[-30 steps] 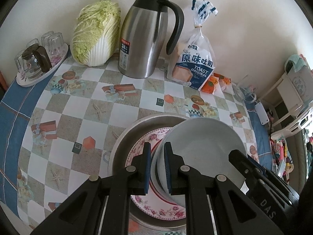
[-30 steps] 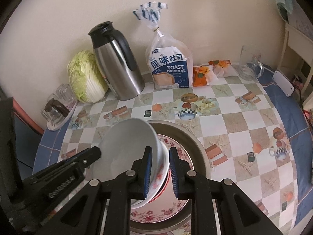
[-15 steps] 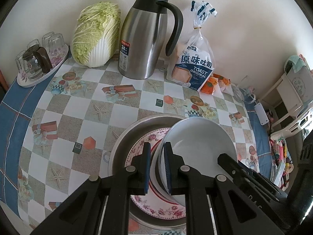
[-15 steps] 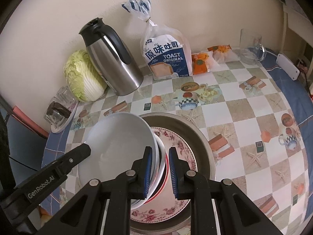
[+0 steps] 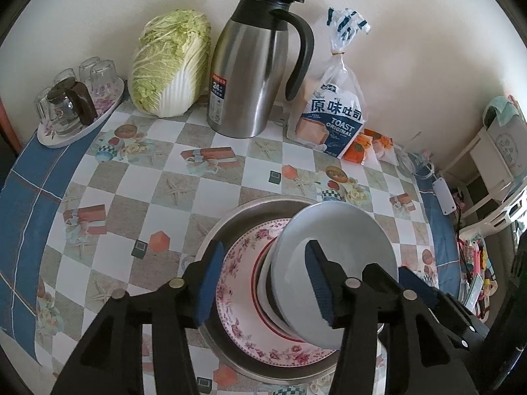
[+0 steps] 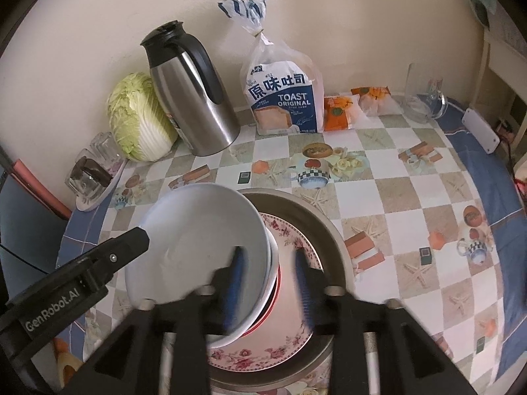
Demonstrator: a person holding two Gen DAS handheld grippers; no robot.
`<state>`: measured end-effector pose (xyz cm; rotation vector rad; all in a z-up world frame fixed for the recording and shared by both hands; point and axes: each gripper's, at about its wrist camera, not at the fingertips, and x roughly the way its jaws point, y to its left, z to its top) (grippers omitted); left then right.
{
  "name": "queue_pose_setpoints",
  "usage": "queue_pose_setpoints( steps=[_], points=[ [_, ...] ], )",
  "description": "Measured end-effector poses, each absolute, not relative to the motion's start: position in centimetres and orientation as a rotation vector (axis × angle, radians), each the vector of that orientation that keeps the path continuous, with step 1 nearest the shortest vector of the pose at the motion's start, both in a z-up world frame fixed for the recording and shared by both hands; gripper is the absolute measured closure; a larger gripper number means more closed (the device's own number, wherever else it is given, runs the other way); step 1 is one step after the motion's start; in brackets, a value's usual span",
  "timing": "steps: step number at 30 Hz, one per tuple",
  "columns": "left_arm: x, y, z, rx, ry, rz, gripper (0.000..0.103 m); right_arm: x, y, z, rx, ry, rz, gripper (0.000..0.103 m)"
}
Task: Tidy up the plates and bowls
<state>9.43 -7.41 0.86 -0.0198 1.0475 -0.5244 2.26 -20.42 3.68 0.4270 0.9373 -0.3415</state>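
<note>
1. Sitting in a round metal basin (image 5: pixel 230 227) on the checked tablecloth (image 5: pixel 108 177) is a floral-rimmed plate (image 5: pixel 240 270), with a red-rimmed bowl (image 5: pixel 260 283) resting on it and a tilted white bowl (image 5: pixel 332 253) leaning on top
2. Spreading wide, the left gripper (image 5: pixel 263 283) is showing its blue pads (image 5: pixel 210 279) well apart, 1 over the plate's left edge and 1 in front of the white bowl; nothing is being clamped between them
3. Appearing in the right wrist view, the right gripper (image 6: pixel 270 276) is blurred by motion, with its fingers (image 6: pixel 235 273) parted on either side of the white bowl's (image 6: pixel 197 240) rim; whether either one is touching that rim I cannot tell
4. Reaching in from the left of that same view, a black finger of the left gripper is lying against the white bowl's outer edge
5. Standing along the wall behind the basin are a napa cabbage (image 5: pixel 171 65), a steel thermal carafe (image 5: pixel 253 69) and a bag of toast bread (image 5: pixel 332 105)
6. Resting at the far left is a tray of upturned glasses (image 5: pixel 75 98)
</note>
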Motion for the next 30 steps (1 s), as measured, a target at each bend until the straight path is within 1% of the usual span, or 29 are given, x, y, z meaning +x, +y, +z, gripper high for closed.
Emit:
queue_pose_setpoints(
  steps=[1,3,5,7,8,9,12,14,16,17,30],
  points=[
    [9.5,-7.4,0.9,-0.019,1.049,-0.519,0.048,2.2,-20.4,3.8,0.420,0.935,-0.346,0.044],
    [9.5,-7.2,0.8,-0.018,1.050,-0.510,0.042,2.2,-20.3,3.9,0.414,0.932,-0.348,0.041],
    [9.6,-7.0,0.9,-0.016,1.045,-0.497,0.038,2.2,-20.3,3.9,0.411,0.934,-0.347,0.039],
    [9.7,-6.9,0.9,-0.013,1.041,-0.481,0.030,2.1,-20.3,3.9,0.408,0.935,-0.349,0.034],
    [9.7,-6.9,0.8,-0.011,1.040,-0.475,0.024,2.1,-20.3,3.9,0.407,0.934,-0.348,0.032],
    [9.8,-6.8,0.8,-0.005,1.038,-0.461,0.019,2.1,-20.3,3.9,0.403,0.930,-0.346,0.029],
    [10.0,-6.6,0.6,0.005,1.035,-0.434,0.018,2.1,-20.3,3.9,0.390,0.922,-0.345,0.016],
    [10.2,-6.3,0.5,0.006,1.029,-0.418,0.018,2.2,-20.3,3.9,0.382,0.918,-0.345,0.011],
    [10.2,-6.1,0.6,0.011,1.019,-0.401,0.013,2.2,-20.2,3.9,0.374,0.915,-0.344,0.002],
    [10.2,-6.0,0.6,0.018,1.013,-0.390,0.009,2.2,-20.2,3.9,0.368,0.914,-0.345,0.000],
    [9.2,-5.1,1.3,0.016,0.965,-0.332,0.009,0.6,-20.1,4.3,0.344,0.894,-0.371,0.000]
  ],
)
